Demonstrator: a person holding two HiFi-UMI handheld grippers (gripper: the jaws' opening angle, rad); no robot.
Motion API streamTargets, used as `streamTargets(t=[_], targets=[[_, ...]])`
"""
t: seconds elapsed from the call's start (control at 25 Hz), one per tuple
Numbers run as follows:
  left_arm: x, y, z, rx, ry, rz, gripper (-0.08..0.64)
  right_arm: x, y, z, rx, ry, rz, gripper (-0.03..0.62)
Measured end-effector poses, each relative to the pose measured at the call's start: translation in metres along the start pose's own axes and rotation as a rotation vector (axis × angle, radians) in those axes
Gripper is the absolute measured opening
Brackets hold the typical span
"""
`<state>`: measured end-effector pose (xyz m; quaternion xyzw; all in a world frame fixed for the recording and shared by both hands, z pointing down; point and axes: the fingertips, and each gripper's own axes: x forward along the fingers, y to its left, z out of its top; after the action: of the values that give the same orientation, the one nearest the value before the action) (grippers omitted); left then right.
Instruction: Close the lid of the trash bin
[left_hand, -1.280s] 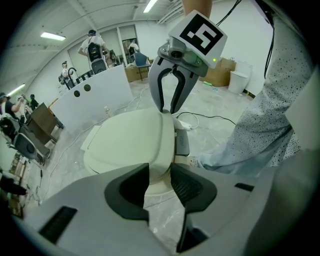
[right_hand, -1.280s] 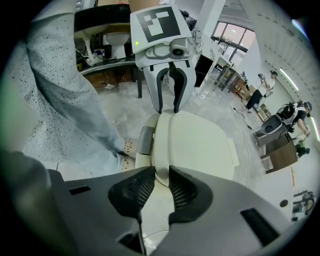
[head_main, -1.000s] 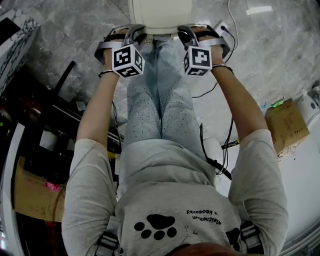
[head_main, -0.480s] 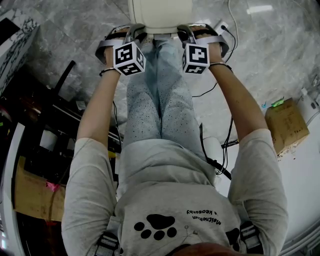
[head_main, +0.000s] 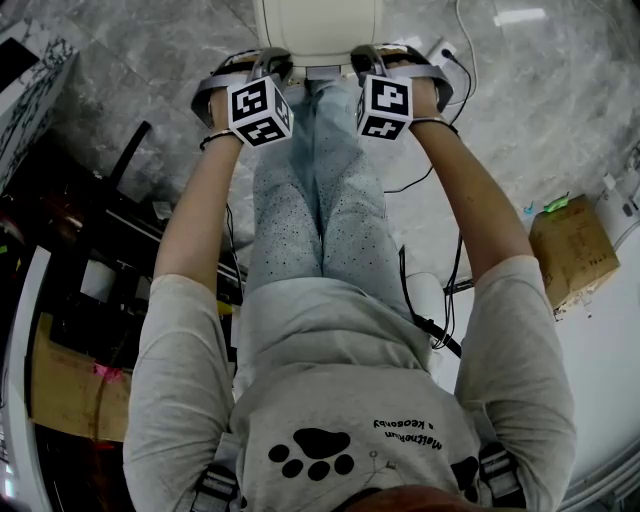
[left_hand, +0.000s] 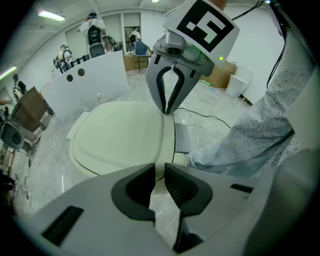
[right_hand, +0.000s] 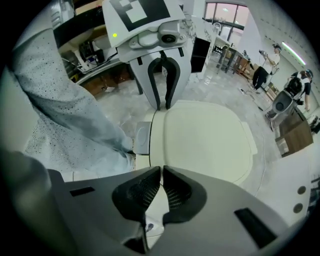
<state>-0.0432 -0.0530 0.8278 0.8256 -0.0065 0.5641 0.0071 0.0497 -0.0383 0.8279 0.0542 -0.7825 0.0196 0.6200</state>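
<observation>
- Both grippers have tipped slightly since a second ago, and in the head view their marker cubes now sit a touch nearer the trash bin (head_main: 320, 30), the right one also drawn inward.
- Only the bin's near edge shows in the head view, at the top of the frame, just beyond the person's knees on the grey marbled floor (head_main: 130, 70).
- Each gripper view shows what the head view cuts off: the cream lid (left_hand: 120, 137) lies flat over the bin, with a small grey tab (left_hand: 182, 137) at its near edge, perhaps a latch.
- The left gripper (left_hand: 159, 185) points steeply down over that near edge; its jaws are closing, a narrow gap remains, and nothing is between them.
- The right gripper (right_hand: 161, 192) hangs beside it, over the same edge; its jaws are closing and all but together, holding nothing.
- From the left gripper view, the right gripper's tips seem to touch.
- A cardboard box (head_main: 570, 250) stands well off to the right, seen only from the head.
</observation>
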Motion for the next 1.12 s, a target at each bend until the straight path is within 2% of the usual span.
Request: streamTargets(t=[0.2, 0.44, 0.6, 0.72, 0.84, 1.12], targets=[[0.000, 0.003, -0.001, -0.069, 0.000, -0.010, 0.064, 0.002, -0.006, 0.002, 0.115, 0.023, 0.059, 0.044], [-0.001, 0.003, -0.001, -0.160, 0.027, -0.071, 0.025, 0.002, -0.006, 0.002, 0.227, 0.037, 0.085, 0.041], [-0.006, 0.004, 0.001, -0.253, 0.016, -0.087, 0.020, -0.003, -0.010, 0.005, 0.429, 0.004, 0.093, 0.032], [-0.015, 0.009, 0.003, -0.341, -0.008, -0.083, 0.020, -0.013, -0.016, 0.009, 0.594, -0.044, 0.083, 0.032], [-0.027, 0.013, 0.008, -0.395, -0.030, -0.078, 0.020, -0.028, -0.022, 0.015, 0.730, -0.106, 0.059, 0.032], [-0.064, 0.018, 0.030, -0.534, -0.093, -0.044, 0.020, -0.071, -0.031, 0.027, 0.922, -0.189, 0.019, 0.032]])
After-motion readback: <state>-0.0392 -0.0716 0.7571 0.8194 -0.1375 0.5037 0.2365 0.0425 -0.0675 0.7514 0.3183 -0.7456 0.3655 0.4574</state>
